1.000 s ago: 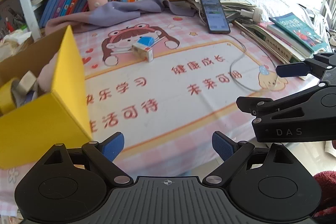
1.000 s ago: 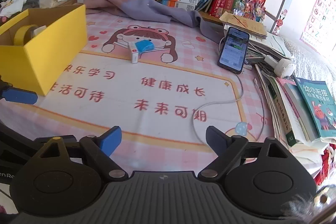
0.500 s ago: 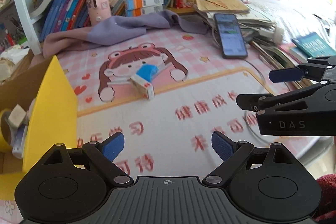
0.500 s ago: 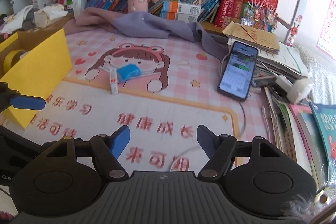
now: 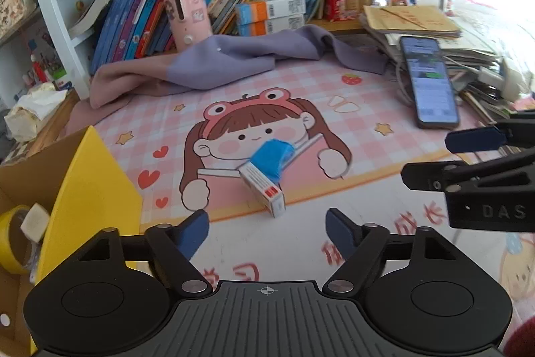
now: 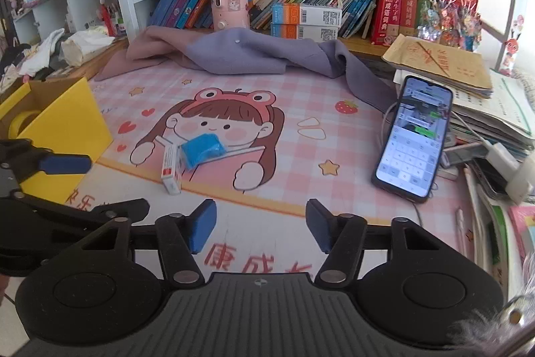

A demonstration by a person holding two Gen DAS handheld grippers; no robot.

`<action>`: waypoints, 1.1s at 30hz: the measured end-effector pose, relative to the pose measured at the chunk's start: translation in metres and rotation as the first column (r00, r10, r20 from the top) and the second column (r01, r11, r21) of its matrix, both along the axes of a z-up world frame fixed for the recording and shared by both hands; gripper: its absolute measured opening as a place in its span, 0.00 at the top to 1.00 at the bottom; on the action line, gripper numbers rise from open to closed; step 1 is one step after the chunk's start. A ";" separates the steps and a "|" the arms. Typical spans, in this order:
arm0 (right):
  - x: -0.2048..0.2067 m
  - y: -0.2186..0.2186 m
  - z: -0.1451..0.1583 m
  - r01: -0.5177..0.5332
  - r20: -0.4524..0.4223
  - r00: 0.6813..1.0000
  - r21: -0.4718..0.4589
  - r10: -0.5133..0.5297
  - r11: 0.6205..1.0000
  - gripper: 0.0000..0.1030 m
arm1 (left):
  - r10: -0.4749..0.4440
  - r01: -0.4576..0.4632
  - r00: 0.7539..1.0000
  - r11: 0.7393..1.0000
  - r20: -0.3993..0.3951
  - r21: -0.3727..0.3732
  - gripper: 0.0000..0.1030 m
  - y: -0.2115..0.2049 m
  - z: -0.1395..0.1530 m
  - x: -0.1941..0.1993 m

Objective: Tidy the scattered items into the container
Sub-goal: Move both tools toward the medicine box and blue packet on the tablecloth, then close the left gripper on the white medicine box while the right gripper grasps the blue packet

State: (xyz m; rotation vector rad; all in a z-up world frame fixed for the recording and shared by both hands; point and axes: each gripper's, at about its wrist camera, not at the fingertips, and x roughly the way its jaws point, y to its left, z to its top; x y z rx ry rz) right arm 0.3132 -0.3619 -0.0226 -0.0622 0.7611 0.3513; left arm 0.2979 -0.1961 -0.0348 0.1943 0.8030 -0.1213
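Note:
A small white box with a red end (image 5: pixel 264 189) (image 6: pixel 171 169) lies on the pink cartoon desk mat, with a crumpled blue item (image 5: pixel 272 158) (image 6: pixel 202 149) leaning on it. The yellow cardboard box (image 5: pixel 97 189) (image 6: pixel 67 136) stands at the left and holds a yellow tape roll (image 5: pixel 11 236) and other bits. My left gripper (image 5: pixel 267 228) is just short of the white box, its jaws closing with nothing between them. My right gripper (image 6: pixel 260 226) hangs over the mat to the right of both items, jaws closing too, nothing between them.
A phone (image 6: pixel 413 139) on a charging cable lies at the right beside stacked papers and books (image 6: pixel 468 82). A purple cloth (image 6: pixel 247 54) is heaped at the back below a bookshelf with a pink canister (image 6: pixel 230 0).
Both grippers have moved forward across the mat toward the white box and blue item, which now look larger and closer. Both pairs of jaws have narrowed. The yellow box has slid toward the left edge.

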 end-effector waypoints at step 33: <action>0.107 0.067 -0.053 -0.296 -0.068 0.954 -0.034 0.293 0.955 0.48 | 0.218 -0.231 0.966 0.968 -0.137 -0.092 0.87 0.040 -0.026 0.036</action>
